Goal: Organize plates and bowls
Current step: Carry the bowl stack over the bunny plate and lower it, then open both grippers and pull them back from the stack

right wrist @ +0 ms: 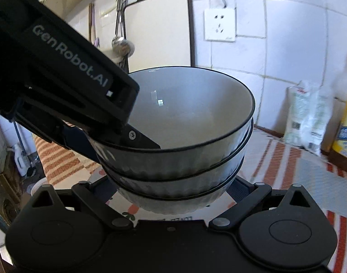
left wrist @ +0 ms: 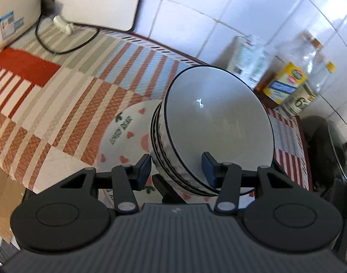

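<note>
Three: counted that many bowls (left wrist: 218, 118) nested in one stack, dark-rimmed and pale inside. Found the stack over a heart-printed plate (left wrist: 125, 125), with the bare part of that plate at nine o'clock of the bowls in the left wrist view. Could not settle on contact or a small gap between bottom bowl and plate. Noted the plate lying on the stripe-covered counter (left wrist: 71, 95), and bottles (left wrist: 309, 72) against the tiled wall at two o'clock, well apart from the stack.

Saw the left tool (left wrist: 175, 159) set across the near rims at six o'clock, one pad outside the walls, the other inside the top bowl. Judged it clamped on the bowls, going by both pads pressed to the ware. Saw the right tool (right wrist: 171, 188) spread wide about the base of the stack, fingertips hidden behind the bottom bowl. Could not tell whether gripping or merely cradling.

Judged the step in hand as shifting the whole stack as one, with both tools. Judged the next move to call for a slow, level carry, a firm pinch on the rims, support low at the base, and a square set-down, to guard against slipping or chipping.
</note>
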The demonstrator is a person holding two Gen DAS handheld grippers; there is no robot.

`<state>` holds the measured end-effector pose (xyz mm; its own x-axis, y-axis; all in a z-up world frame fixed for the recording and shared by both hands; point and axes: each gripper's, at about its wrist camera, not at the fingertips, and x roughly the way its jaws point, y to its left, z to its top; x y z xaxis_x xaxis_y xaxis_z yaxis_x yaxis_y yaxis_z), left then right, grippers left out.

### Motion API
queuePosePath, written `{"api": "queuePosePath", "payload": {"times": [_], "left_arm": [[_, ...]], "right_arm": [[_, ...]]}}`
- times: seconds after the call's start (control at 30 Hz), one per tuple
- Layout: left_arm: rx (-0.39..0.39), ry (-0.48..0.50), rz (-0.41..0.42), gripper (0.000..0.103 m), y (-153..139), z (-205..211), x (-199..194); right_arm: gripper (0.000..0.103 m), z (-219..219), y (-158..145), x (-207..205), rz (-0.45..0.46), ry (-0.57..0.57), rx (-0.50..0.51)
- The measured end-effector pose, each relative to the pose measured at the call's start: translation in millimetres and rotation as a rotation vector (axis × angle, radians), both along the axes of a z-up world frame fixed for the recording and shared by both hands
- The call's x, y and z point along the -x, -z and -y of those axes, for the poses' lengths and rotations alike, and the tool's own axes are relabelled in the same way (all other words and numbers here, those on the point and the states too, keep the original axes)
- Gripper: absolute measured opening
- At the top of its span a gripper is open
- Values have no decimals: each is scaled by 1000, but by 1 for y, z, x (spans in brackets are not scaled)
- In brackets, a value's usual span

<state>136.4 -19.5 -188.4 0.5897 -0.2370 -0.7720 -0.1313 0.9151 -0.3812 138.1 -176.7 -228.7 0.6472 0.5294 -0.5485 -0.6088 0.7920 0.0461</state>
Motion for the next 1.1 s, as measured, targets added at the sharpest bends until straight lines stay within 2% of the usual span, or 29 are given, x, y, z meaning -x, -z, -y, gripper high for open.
{"api": "queuePosePath", "payload": {"times": [0.23,0.67,0.8,0.97,1.1], "left_arm": [[25,-12,-52,47,22,-5,-8],[68,-36,-81,45,30,-10,-11],[14,-16,-76,43,26,-7,-14],[-48,-23,-98,43,20,-6,-16],[-106,0,-77,42,10,-6,-11]], "right_arm": [[101,-9,18,-5,-54,-41,49],[101,-25,21,-13,-84,-84,124],[101,-22,20,-14,-99,-95,113],[101,-15,13,-3,-102,-77,150],[101,2,-6,10,-140,-38,98]]}}
